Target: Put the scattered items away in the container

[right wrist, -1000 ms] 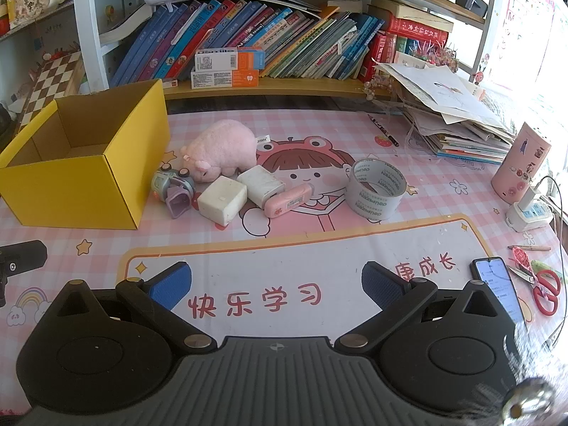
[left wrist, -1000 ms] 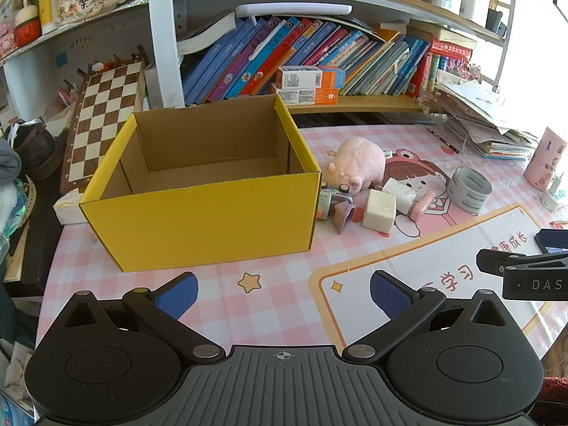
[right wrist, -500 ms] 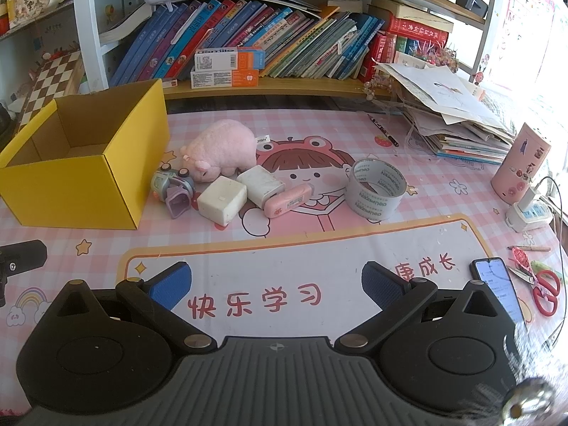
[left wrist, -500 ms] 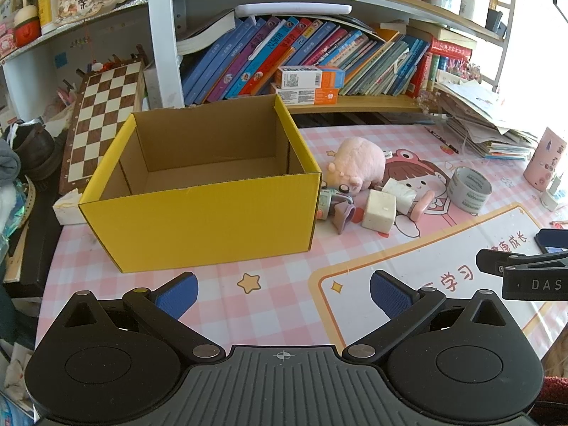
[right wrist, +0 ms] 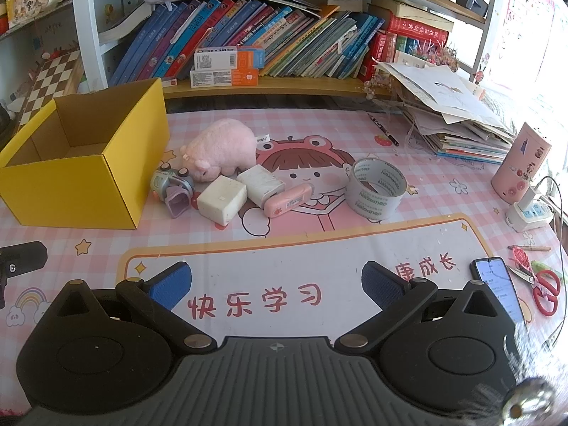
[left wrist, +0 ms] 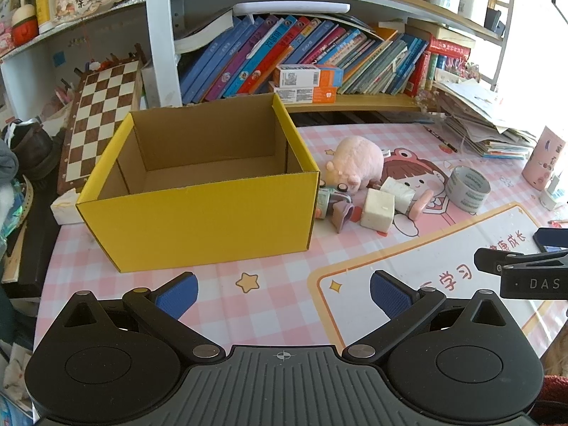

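An empty yellow cardboard box [left wrist: 198,220] [right wrist: 67,188] stands on the pink checked table mat. Right of it lie a pink plush pig [right wrist: 223,149] [left wrist: 358,159], a small toy camera [right wrist: 172,186], a white cube [right wrist: 222,198] [left wrist: 378,209], a white block [right wrist: 261,184], a pink eraser case [right wrist: 289,204] and a roll of clear tape [right wrist: 376,188] [left wrist: 467,188]. My left gripper [left wrist: 284,293] is open and empty, in front of the box. My right gripper [right wrist: 277,284] is open and empty, in front of the items.
A bookshelf with slanted books [right wrist: 266,32] runs along the back. A paper pile [right wrist: 454,113] sits at back right. A pink cylinder [right wrist: 522,163], charger [right wrist: 529,213], phone [right wrist: 497,287] and red scissors [right wrist: 546,291] lie at right. A chessboard [left wrist: 103,120] leans at back left.
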The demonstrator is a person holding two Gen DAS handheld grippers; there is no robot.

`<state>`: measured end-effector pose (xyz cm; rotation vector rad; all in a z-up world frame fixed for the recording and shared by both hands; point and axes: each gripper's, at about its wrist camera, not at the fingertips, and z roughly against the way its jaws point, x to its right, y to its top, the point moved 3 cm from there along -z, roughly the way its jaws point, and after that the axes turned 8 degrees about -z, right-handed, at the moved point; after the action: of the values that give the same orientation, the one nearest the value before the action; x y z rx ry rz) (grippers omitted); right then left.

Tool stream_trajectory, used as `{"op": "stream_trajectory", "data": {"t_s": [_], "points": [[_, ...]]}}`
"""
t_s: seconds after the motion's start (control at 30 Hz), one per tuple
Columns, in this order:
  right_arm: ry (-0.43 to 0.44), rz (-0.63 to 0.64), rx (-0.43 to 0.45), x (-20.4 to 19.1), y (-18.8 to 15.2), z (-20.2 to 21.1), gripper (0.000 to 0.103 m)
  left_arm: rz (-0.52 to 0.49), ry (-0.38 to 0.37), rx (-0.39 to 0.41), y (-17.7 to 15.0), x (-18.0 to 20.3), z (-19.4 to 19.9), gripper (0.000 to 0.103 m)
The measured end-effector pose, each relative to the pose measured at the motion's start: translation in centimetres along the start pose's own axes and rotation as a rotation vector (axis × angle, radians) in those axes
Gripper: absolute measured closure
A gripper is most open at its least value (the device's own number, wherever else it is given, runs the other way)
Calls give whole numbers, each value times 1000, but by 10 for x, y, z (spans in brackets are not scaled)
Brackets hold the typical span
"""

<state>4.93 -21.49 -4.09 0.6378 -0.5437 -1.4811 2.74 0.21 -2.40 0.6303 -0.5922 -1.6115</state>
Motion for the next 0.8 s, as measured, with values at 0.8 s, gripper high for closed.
{"op": "stream_trajectory", "data": {"t_s": [0.8], "points": [[0, 5, -5, -3, 1, -3, 0, 1, -6, -7, 1, -1, -3, 0]]}}
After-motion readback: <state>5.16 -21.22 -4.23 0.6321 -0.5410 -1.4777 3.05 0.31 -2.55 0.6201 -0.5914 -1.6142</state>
